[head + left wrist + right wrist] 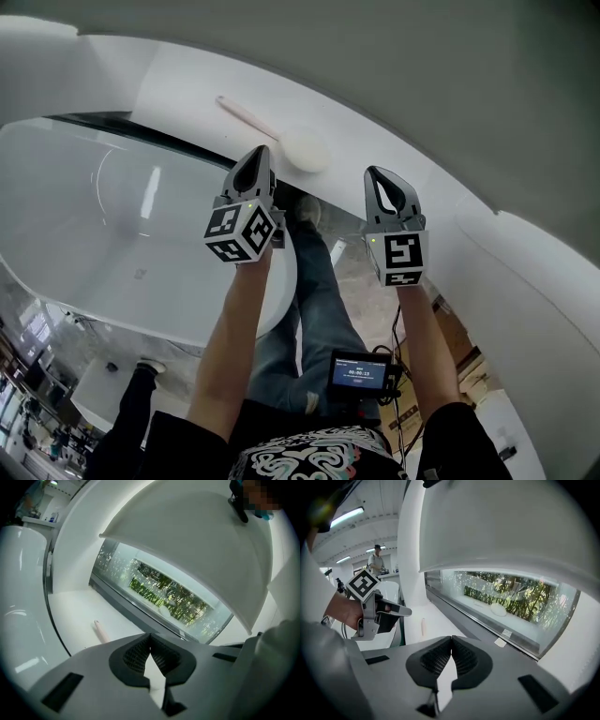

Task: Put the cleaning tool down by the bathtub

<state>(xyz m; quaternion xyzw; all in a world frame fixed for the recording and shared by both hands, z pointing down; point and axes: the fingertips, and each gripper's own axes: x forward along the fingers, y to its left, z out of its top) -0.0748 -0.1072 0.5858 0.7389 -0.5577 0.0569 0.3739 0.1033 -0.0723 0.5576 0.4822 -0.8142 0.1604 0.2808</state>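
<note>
The cleaning tool, a pale pink handle with a round white head, lies on the white ledge behind the bathtub. Its handle end shows in the left gripper view, and the handle shows in the right gripper view. My left gripper hangs just in front of the tool's head, shut and empty. My right gripper is to the right of it, also shut with nothing between its pads. The left gripper shows beside it there.
A long glazed strip with green plants behind it runs along the back of the ledge under a curved white wall. Below the arms are the person's legs and a small screen device. A person stands far off.
</note>
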